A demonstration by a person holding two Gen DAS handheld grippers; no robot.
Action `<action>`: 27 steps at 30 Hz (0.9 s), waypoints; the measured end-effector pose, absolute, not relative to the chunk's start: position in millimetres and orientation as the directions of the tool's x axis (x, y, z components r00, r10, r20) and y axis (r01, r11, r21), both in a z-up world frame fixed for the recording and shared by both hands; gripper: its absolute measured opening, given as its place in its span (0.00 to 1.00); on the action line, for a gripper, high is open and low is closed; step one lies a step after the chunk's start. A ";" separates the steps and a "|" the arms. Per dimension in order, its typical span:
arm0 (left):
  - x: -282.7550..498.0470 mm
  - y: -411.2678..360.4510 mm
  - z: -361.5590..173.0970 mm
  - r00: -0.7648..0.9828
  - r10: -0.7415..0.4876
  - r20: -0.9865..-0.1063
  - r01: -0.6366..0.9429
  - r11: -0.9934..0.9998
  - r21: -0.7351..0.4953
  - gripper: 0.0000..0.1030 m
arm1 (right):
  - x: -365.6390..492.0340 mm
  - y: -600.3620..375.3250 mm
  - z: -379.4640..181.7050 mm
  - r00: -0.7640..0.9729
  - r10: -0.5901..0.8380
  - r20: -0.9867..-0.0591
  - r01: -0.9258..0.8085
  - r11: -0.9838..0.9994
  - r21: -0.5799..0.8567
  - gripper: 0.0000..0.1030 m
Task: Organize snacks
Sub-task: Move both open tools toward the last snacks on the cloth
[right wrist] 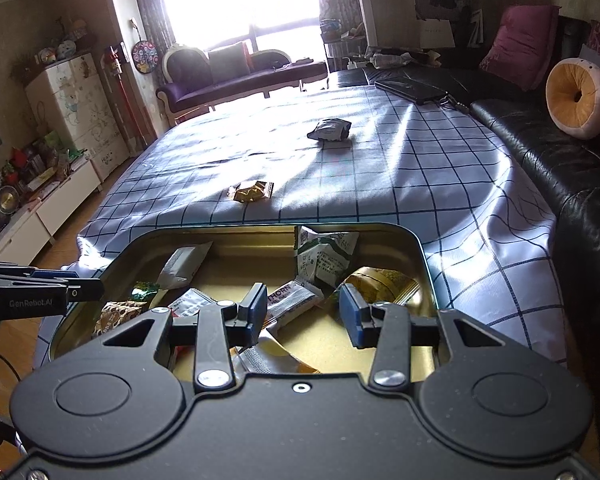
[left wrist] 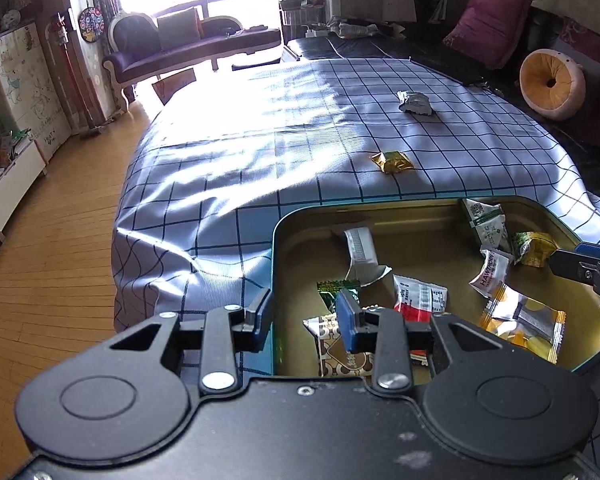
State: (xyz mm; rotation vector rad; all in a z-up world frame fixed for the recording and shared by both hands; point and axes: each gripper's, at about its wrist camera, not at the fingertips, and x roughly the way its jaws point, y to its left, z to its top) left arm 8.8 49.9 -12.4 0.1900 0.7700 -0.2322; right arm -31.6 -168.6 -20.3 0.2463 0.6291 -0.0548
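Observation:
A gold-lined tin (left wrist: 278,264) (right wrist: 422,256) sits at the near edge of the checked tablecloth and holds several snack packets. My left gripper (left wrist: 306,316) is open, its jaws straddling the tin's left wall. My right gripper (right wrist: 303,312) is open and empty, hovering over the packets in the tin; it also shows in the left wrist view (left wrist: 580,264). A gold packet (left wrist: 392,161) (right wrist: 252,191) and a grey crumpled packet (left wrist: 414,103) (right wrist: 329,129) lie on the cloth beyond the tin.
The table (left wrist: 260,140) drops off to a wood floor (left wrist: 48,260) on the left. A black leather sofa (right wrist: 540,148) with cushions runs along the right. A dark laptop (right wrist: 414,90) lies at the table's far right corner.

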 end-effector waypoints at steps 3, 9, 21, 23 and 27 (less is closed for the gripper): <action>14.4 43.4 -13.5 0.707 -0.121 -0.696 0.272 0.956 0.110 0.35 | -28.6 -167.8 -19.8 0.806 0.011 -0.592 0.126 0.974 0.190 0.49; 26.7 32.0 -17.1 0.706 -0.114 -0.699 0.282 0.951 0.129 0.35 | -15.2 -174.3 -16.7 0.794 0.019 -0.607 0.112 0.978 0.177 0.49; 71.6 10.2 -12.6 0.688 -0.119 -0.716 0.281 0.953 0.112 0.36 | 38.7 -196.6 -11.4 0.794 0.041 -0.607 0.105 0.974 0.202 0.49; 79.3 5.7 -11.8 0.678 -0.129 -0.724 0.290 0.951 0.102 0.36 | 50.2 -198.3 -13.0 0.792 0.055 -0.608 0.092 0.974 0.208 0.49; 91.3 -6.7 -8.7 0.672 -0.152 -0.725 0.336 0.935 0.116 0.36 | 70.8 -207.1 -14.2 0.786 0.060 -0.615 0.107 0.967 0.232 0.49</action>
